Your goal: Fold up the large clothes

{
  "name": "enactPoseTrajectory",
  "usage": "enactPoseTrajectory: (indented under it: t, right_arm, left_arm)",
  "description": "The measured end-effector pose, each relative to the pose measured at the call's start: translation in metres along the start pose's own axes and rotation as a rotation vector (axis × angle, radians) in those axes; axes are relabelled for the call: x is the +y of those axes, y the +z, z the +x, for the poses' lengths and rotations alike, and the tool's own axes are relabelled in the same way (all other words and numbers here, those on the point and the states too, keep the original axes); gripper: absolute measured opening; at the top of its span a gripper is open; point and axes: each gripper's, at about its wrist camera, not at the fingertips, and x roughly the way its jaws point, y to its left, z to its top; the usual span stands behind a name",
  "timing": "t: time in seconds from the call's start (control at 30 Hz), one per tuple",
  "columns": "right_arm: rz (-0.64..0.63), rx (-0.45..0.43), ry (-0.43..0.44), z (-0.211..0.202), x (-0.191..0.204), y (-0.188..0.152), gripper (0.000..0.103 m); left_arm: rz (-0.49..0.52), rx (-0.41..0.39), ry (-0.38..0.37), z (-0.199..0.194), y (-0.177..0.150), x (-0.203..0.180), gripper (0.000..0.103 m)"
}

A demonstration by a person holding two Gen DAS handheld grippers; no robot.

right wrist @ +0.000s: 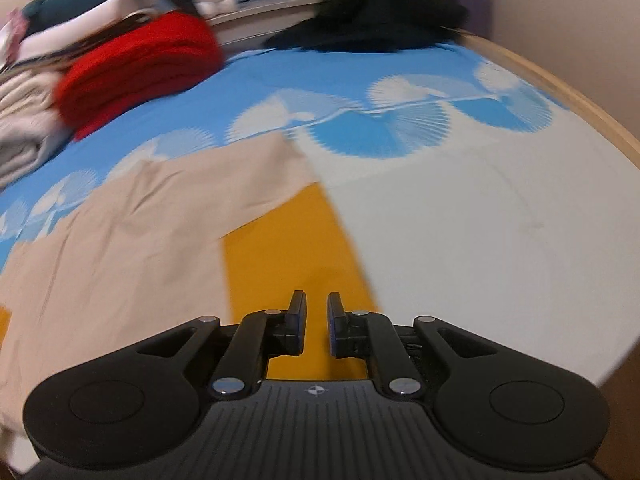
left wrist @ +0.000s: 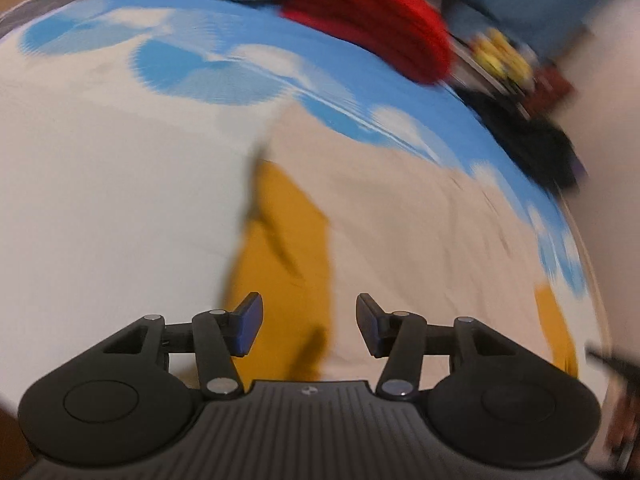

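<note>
Below, beige garment (left wrist: pixel 400 216) flat on bed; left gripper (left wrist: pixel 309 326) open, empty; right gripper (right wrist: pixel 317 330) nearly closed, empty.

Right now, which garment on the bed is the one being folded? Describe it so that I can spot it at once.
Start from the bed sheet, white with a blue band of fan shapes. On it, nearest the cameras, lies the beige garment, spread flat, with a mustard-yellow panel showing beside it. Unlike the red folded pile and the black clothes further back, it is pale and spread flat.
</note>
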Motion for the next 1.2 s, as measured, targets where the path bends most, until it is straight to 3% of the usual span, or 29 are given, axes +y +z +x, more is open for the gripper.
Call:
enactPoseTrajectory:
  t: [0.1, 0.3, 0.5, 0.57, 0.73, 0.83, 1.03, 1.2]
  right_arm:
    - [-0.016, 0.025, 0.012, 0.011, 0.011, -0.003, 0.011]
    - [0.006, 0.124, -0.032, 0.04, 0.009, -0.01, 0.011]
    - [0.008, 0.143, -0.046, 0.044, 0.006, -0.014, 0.011]
    - [0.0, 0.131, -0.038, 0.039, 0.007, -0.013, 0.011]
    - [-0.029, 0.106, -0.013, 0.034, 0.014, -0.01, 0.011]
    - [-0.043, 0.099, 0.001, 0.032, 0.019, -0.01, 0.011]
    - [-0.046, 0.093, 0.035, 0.03, 0.024, -0.007, 0.011]
    - [-0.051, 0.082, 0.092, 0.026, 0.032, -0.002, 0.011]
  left_arm:
    - [0.116, 0.049, -0.001, 0.018, -0.006, -0.025, 0.056]
    - [0.133, 0.233, 0.133, 0.072, -0.017, -0.02, 0.056]
    - [0.044, 0.169, 0.078, 0.05, -0.014, -0.019, 0.058]
    - [0.014, 0.15, 0.048, 0.04, -0.014, -0.015, 0.063]
    - [-0.08, 0.106, 0.104, 0.03, -0.004, 0.007, 0.072]
    - [-0.16, 0.094, 0.112, 0.026, 0.002, 0.027, 0.085]
    - [-0.194, 0.132, 0.131, 0.041, 0.022, 0.053, 0.086]
    - [-0.235, 0.217, 0.016, 0.071, 0.031, 0.069, 0.086]
